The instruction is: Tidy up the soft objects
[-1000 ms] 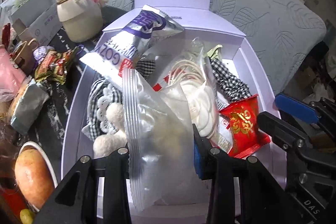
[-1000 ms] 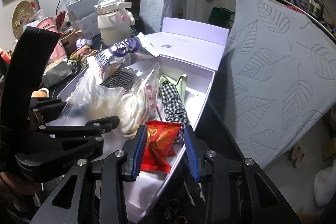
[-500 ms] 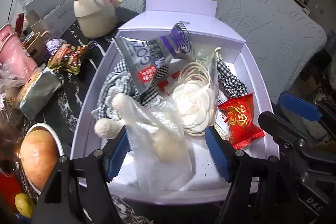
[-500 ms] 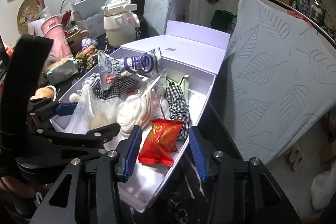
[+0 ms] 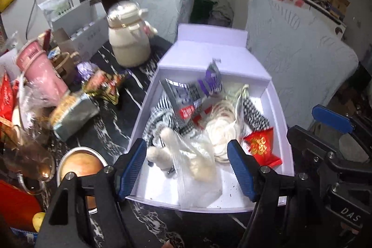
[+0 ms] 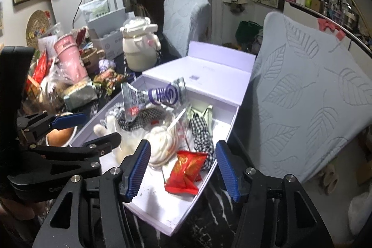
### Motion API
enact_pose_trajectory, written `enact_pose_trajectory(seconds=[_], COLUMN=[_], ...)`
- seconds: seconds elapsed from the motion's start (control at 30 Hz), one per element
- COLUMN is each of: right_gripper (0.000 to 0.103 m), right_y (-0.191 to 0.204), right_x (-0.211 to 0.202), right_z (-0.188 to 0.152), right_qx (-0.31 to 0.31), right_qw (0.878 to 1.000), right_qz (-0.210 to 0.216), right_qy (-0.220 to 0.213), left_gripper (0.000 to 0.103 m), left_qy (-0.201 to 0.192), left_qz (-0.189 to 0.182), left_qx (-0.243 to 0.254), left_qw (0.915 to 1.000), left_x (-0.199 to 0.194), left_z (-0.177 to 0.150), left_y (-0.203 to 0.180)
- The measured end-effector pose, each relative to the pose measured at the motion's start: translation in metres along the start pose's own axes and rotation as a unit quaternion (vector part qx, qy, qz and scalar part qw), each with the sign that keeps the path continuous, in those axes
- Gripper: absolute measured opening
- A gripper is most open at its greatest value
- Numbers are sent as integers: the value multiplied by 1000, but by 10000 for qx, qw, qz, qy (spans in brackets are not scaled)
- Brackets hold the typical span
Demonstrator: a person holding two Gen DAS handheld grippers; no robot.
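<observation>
Left wrist view: the left gripper (image 5: 187, 163) hangs above the near end of the white box (image 5: 282, 117), jaws apart and nothing pinched between them. Directly below lies a clear plastic bag (image 5: 197, 169) with a cream plush toy inside. Behind it, a bag of white cotton pads (image 5: 220, 131), checked cloth (image 5: 162, 115), and a silver and purple snack packet (image 5: 195, 90) propped on top. A red packet (image 5: 261, 148) rests by the right wall of the box. The right gripper's blue pad and black frame show at the right edge. Outside the box, on the dark marbled table (image 5: 111, 131): a pink cup (image 5: 41, 76), a cream jug (image 5: 129, 41), loose wrappers.

Right wrist view: the right gripper (image 6: 182, 167) hovers over the red packet (image 6: 186, 169), jaws opening, pads clear of it on both sides (packet lies flat on the box floor, near the right wall). The left gripper (image 6: 90, 128) sits at the left, open.

Handling judgement: everything here looks light and yielding. The clear bag is likely slippery and will slump; best taken by its top edge or across the plush bulk. The red packet is crinkly, probably puffed with air; a pinch at a sealed end seems safer than squeezing the middle. The tall silver packet could topple if the cloth under it shifts.
</observation>
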State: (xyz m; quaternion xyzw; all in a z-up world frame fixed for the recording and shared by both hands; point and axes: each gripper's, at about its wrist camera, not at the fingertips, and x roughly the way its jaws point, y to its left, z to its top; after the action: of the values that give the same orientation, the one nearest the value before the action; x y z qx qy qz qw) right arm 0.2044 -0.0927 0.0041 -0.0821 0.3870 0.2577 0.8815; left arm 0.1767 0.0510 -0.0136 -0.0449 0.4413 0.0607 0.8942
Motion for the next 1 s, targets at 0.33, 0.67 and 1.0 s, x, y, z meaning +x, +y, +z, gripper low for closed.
enact_pose_trajectory(seconds=[0.33, 0.67, 1.0], right_gripper=[71, 87, 97], right_y=[8, 16, 28], right_x=[-58, -126, -179], right_z=[19, 16, -4], right_qx=[-137, -181, -197], right_qw=[9968, 9892, 9814], right_qz=[-207, -361, -546], right_qy=[-756, -1412, -1828], left_gripper=[72, 82, 82], left_qy=[-853, -1517, -1981], left_qz=[136, 164, 36], left_qx=[5, 54, 198], left_qw=[9963, 9883, 9800], left_x=[-80, -145, -194], left_z=[14, 4, -24], left_y=[0, -7, -14])
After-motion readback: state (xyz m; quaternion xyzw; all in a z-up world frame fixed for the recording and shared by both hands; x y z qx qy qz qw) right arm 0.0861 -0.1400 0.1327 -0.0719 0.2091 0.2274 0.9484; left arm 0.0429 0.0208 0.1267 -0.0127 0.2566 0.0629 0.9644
